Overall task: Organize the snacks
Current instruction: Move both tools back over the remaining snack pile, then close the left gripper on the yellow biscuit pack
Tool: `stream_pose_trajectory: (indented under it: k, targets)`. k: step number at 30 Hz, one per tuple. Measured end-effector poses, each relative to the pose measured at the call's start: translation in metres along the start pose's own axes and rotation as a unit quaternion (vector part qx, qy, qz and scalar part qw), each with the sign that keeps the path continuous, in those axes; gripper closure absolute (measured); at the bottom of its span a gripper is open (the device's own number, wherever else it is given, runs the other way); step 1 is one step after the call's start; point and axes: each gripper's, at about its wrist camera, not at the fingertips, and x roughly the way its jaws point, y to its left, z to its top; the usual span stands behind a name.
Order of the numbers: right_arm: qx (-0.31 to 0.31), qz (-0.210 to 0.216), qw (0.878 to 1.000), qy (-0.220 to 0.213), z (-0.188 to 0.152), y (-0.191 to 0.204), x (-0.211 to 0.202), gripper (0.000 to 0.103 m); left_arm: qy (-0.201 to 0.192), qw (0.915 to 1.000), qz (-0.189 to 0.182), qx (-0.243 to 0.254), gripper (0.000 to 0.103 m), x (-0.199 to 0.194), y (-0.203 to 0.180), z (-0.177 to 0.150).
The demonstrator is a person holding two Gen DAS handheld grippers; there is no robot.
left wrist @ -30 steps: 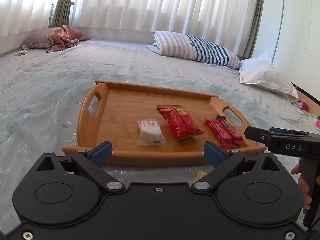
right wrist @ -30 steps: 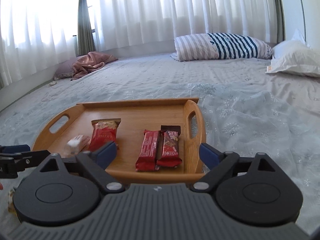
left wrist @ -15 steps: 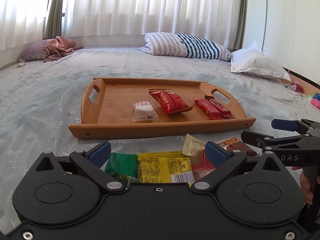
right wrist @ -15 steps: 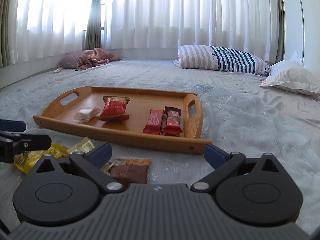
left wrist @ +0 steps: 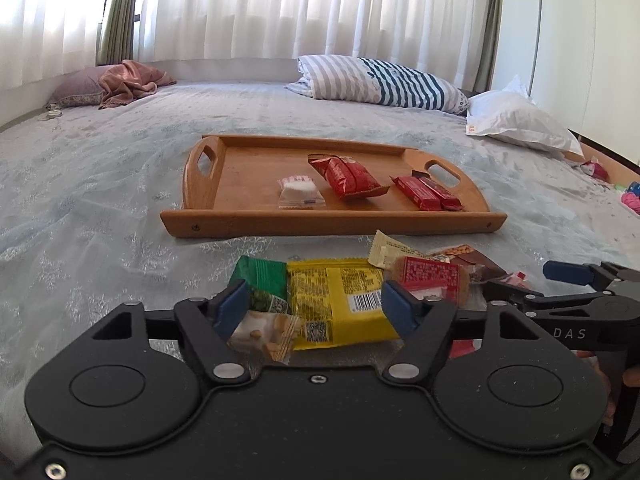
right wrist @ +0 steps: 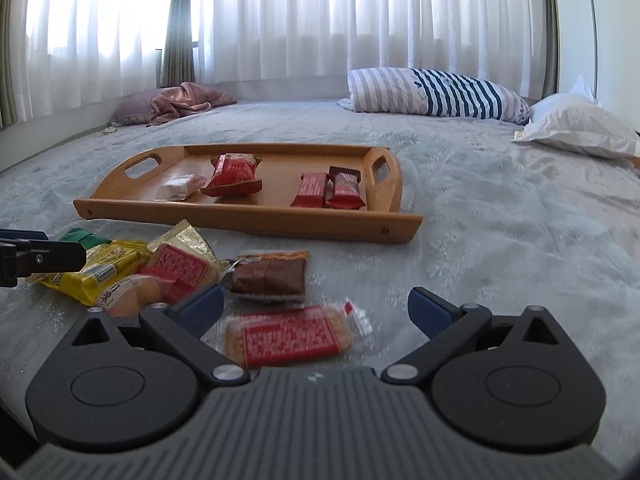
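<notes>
Reading "DAS" on right tool (left wrist: 560, 280), barcoded yellow packet (left wrist: 340, 300)

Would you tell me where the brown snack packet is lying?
In the right wrist view, the brown snack packet lies on the bedspread, between the wooden tray and red-labelled cracker.

Snacks on the bed – part on the tray, part loose

Wooden tray (left wrist: 208, 222) holds a clear-wrapped white sweet (left wrist: 300, 192), a red pouch (left wrist: 346, 176) and two red bars (left wrist: 426, 193) side by side. Just in front lies a loose heap – yellow packet (left wrist: 340, 300) overlapping a green packet (left wrist: 262, 280), a red-labelled biscuit (right wrist: 288, 338), a brown packet (right wrist: 272, 278).
</notes>
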Motion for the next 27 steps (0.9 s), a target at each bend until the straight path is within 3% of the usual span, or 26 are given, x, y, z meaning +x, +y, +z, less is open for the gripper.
stream_pose_trajectory:
  k: [5,12,27]
  targets:
    - [0.015,-0.001,1.000,0.005,-0.006,-0.002,0.001,0.000,0.009,1.0000,-0.003,0.000,0.044,-0.003,-0.005,-0.002]
    - [0.005,-0.008,1.000,0.003,-0.008,0.001,0.004,0.000,0.016,0.9995,-0.027,-0.008,0.045,-0.013,-0.015,-0.003]
    - [0.000,-0.004,1.000,-0.001,-0.011,0.002,0.007,0.000,0.029,0.9995,-0.002,-0.011,0.033,0.012,-0.014,-0.011]
